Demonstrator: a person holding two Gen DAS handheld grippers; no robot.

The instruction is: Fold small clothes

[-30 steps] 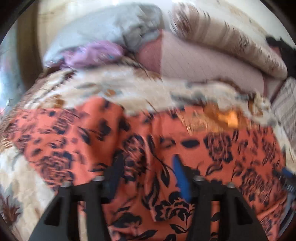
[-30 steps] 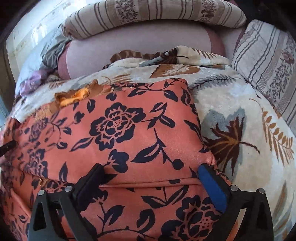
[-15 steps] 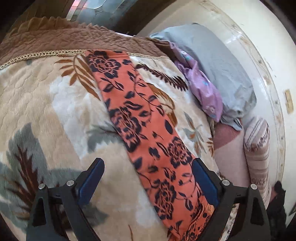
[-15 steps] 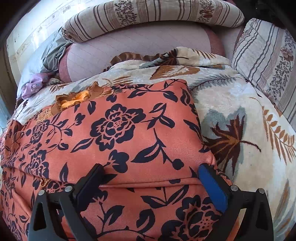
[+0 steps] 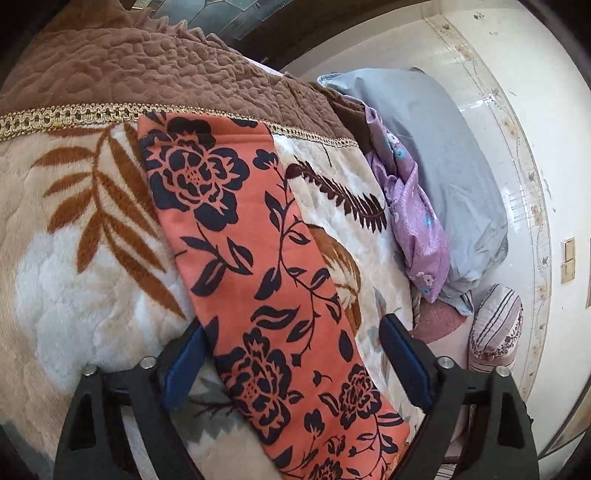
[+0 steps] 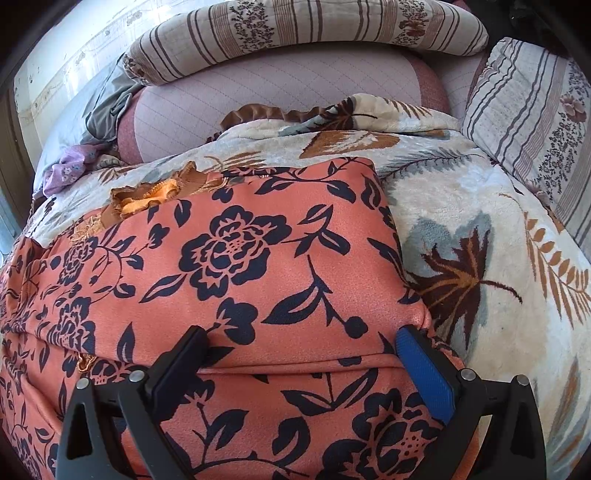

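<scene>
An orange garment with dark blue flowers (image 6: 258,266) lies spread on a cream leaf-patterned blanket (image 6: 480,229). My right gripper (image 6: 303,354) rests over its folded part, jaws wide, and both fingertips lie on the cloth near a fold line. An orange ruffle trim (image 6: 147,195) shows at the garment's far left. In the left wrist view a long narrow strip of the same garment (image 5: 240,240) runs away across the blanket (image 5: 74,258). My left gripper (image 5: 291,350) straddles that strip. Its jaws are closing, and the pads stand apart from the cloth.
A brown quilted border (image 5: 147,74) edges the blanket at the far end. A grey pillow (image 5: 443,166) and a purple flowered cloth (image 5: 410,206) lie beside it by the wall. Striped pillows (image 6: 295,33) (image 6: 535,110) and a pink quilted bolster (image 6: 277,92) sit behind the garment.
My left gripper swung off the garment's body, rolled over, and now stands low over the long strip with narrower jaws than half a second ago. The right gripper stayed put.
</scene>
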